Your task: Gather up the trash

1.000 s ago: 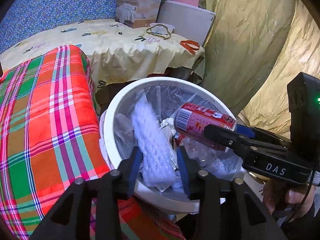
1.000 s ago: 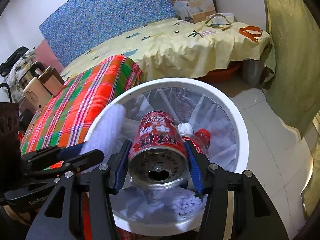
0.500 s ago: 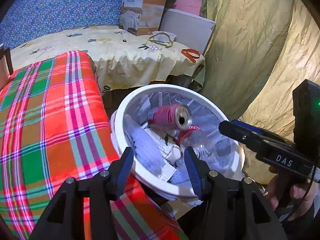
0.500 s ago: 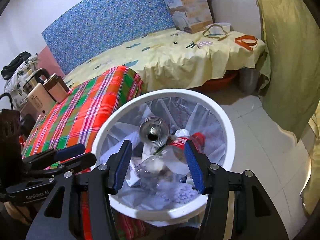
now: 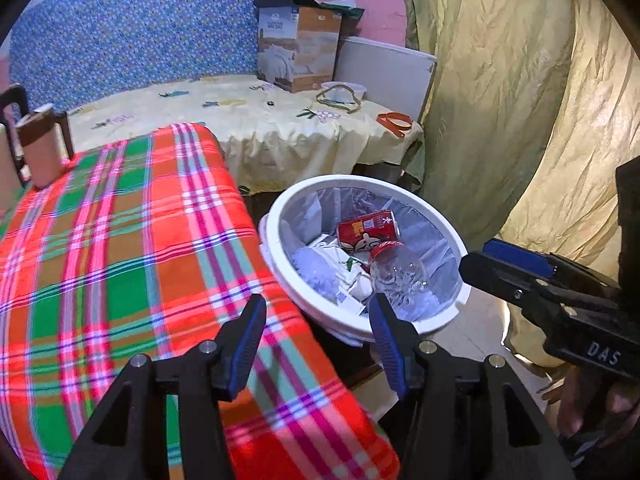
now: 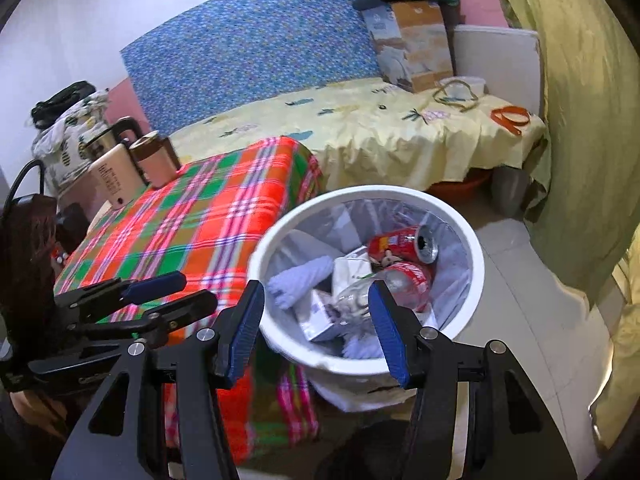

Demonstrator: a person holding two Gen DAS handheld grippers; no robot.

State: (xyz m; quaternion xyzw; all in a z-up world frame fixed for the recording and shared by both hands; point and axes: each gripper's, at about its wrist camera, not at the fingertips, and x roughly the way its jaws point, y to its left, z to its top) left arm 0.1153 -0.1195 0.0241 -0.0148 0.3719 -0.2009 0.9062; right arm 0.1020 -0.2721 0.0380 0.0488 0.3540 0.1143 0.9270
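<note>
Left wrist view: my left gripper (image 5: 316,340) is spread and empty over the plaid cloth (image 5: 120,240). The bin (image 5: 440,322) lies just ahead to its right, red can (image 5: 368,229) lying sideways inside.

Right wrist view: my right gripper (image 6: 316,332) gapes empty at the bin's near rim, and so is nearer.

A low table with a bright red, green and orange checked cloth (image 5: 120,248) is holding a brown cup (image 5: 42,148) at its far end. Behind it, a table with a pale yellow cloth (image 5: 256,128) is carrying a tall cardboard box (image 5: 298,52), a white bowl (image 5: 344,90) and an orange ring (image 5: 394,122). A white round bin (image 6: 476,264) is standing on the pale tiled floor (image 6: 532,320).
</note>
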